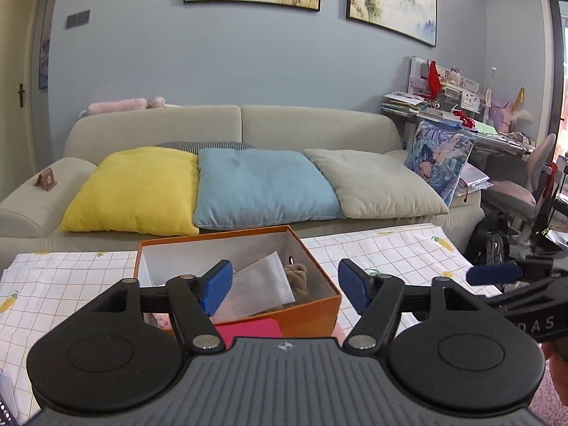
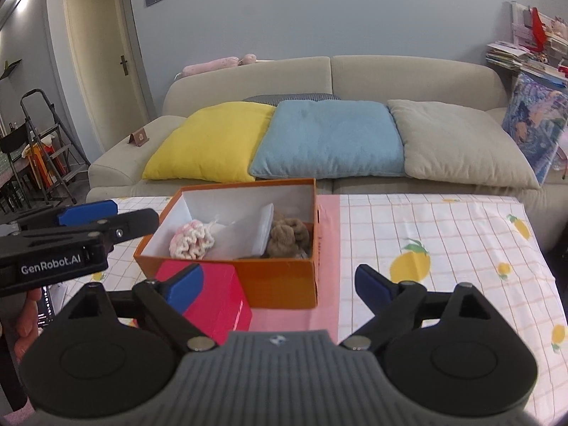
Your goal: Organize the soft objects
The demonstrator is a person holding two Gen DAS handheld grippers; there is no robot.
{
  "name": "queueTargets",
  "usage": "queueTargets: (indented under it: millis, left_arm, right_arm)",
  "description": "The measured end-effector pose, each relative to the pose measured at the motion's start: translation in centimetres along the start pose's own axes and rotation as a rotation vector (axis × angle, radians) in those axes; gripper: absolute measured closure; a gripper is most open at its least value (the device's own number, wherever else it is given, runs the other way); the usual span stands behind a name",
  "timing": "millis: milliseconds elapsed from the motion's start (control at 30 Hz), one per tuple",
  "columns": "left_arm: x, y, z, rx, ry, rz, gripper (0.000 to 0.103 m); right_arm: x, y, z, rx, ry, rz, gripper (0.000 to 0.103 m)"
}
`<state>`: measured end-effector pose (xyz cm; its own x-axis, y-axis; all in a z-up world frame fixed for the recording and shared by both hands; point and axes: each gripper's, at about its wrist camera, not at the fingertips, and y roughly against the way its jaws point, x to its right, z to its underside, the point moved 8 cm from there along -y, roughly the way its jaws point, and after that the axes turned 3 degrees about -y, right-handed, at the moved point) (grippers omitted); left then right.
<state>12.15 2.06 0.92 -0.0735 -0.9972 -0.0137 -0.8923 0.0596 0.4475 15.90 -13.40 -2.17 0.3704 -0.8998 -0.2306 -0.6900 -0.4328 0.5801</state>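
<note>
Fingers of both the left gripper [image 1: 285, 289] and right gripper [image 2: 278, 289] stand apart, empty, near the orange box [image 2: 284, 278], where pink scrunchie [image 2: 191, 239] and brown scrunchie [image 2: 287, 236] sit divided, seemingly sorted.

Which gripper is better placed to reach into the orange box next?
Left, probably. The left gripper, open and empty, points at the orange box; the right gripper, also open, sits off the box's right corner.

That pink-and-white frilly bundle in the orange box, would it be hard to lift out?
Probably not. The pink-and-white bundle looks knitted and ruffled, so it is likely light and would squash under the fingers. It may sag or unfold when lifted. It is unlikely to roll inside the orange box.
</note>
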Motion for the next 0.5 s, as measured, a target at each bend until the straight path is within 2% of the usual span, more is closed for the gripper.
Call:
queueTargets:
  millis: [133,233,333,400,500]
  left_arm:
    - [1.3,1.8,1.2,0.005,-0.017,-0.011,0.015]
    - [1.7,2.9,2.1,0.008,-0.012,-0.047,0.010]
    - [2.4,3.6,2.9,0.014,-0.054,-0.068,0.008]
    - [2.6,3.7,3.5,-0.006,-0.044,-0.091,0.008]
    - [2.1,3.1,4.6,-0.060,0.002,-0.136,0.003]
  right_arm:
    - [0.6,1.8,1.9,-0.002,-0.030,0.013,0.008]
    - [1.0,3.0,3.0,0.013,-0.043,0.040,0.007]
    - [1.0,3.7,3.8,0.055,-0.012,0.101,0.003]
    - [0.6,4.0,4.3,0.077,0.035,0.135,0.003]
    - [0.1,3.9,4.8,0.073,0.064,0.134,0.003]
